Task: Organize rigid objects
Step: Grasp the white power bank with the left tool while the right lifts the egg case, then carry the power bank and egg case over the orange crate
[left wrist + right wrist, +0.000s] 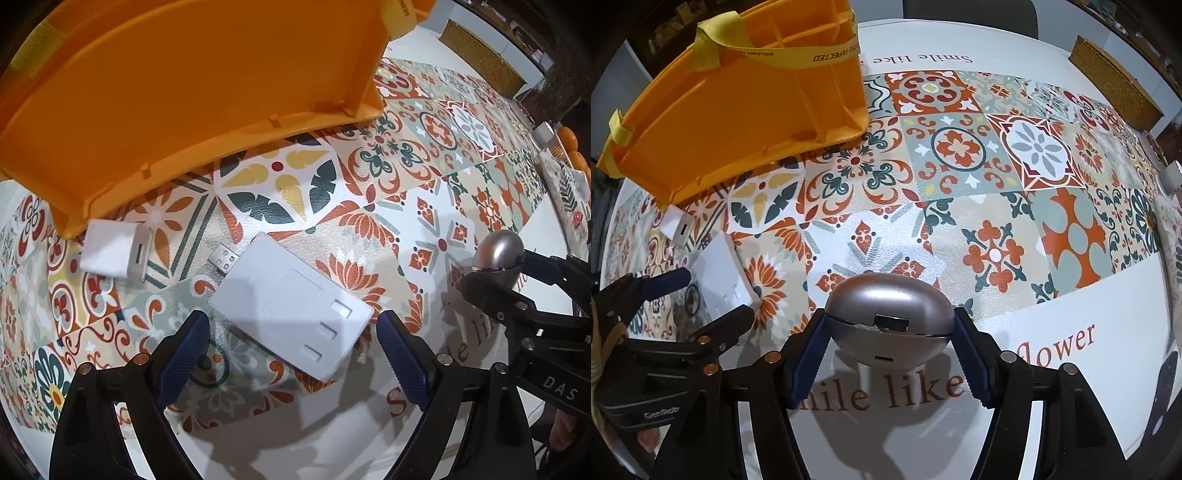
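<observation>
A flat white adapter (291, 306) with a USB plug lies on the patterned tablecloth. My left gripper (291, 350) is open, its fingers on either side of the adapter's near end, not touching it. A small white charger cube (116, 254) lies by the corner of the orange bin (184, 92). My right gripper (892, 354) is shut on a silver egg-shaped case (890, 314) and holds it above the table. The case (498, 251) and right gripper also show at the right of the left wrist view. The adapter (720, 273), the cube (677, 225), the bin (746, 110) and the left gripper (713, 295) show at the left of the right wrist view.
A cork board (1115, 85) lies at the far right of the table. Cloth items (569, 192) and orange round things (576, 155) sit at the right edge. The bin has yellow straps (798, 55).
</observation>
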Demonstrator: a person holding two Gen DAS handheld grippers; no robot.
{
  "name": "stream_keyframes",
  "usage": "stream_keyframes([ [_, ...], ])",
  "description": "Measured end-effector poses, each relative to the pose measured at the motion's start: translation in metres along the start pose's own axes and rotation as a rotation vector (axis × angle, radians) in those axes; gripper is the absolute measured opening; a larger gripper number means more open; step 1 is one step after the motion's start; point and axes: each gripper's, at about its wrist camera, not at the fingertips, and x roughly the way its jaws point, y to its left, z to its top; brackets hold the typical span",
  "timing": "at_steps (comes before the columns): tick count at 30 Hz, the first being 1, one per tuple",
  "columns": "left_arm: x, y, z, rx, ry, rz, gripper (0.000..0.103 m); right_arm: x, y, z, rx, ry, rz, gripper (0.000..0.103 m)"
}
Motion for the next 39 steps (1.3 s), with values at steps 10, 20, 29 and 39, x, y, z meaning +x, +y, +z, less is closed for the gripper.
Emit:
stream_keyframes([
  [10, 0.009, -0.008, 0.003, 0.019, -0.036, 0.05, 0.092, 0.012, -0.004, 0.003, 0.0, 0.022, -0.019, 0.066],
  [20, 0.007, -0.01, -0.004, 0.022, -0.084, 0.062, 0.089, 0.019, -0.003, -0.002, -0.014, 0.029, -0.028, 0.066],
  [29, -0.015, -0.005, -0.009, -0.024, -0.125, 0.086, 0.089, 0.013, -0.001, -0.003, -0.02, 0.008, -0.02, 0.066],
  [39, -0.049, 0.008, -0.015, -0.115, -0.18, 0.093, 0.089, -0.015, 0.012, 0.004, -0.046, -0.037, 0.008, 0.066],
])
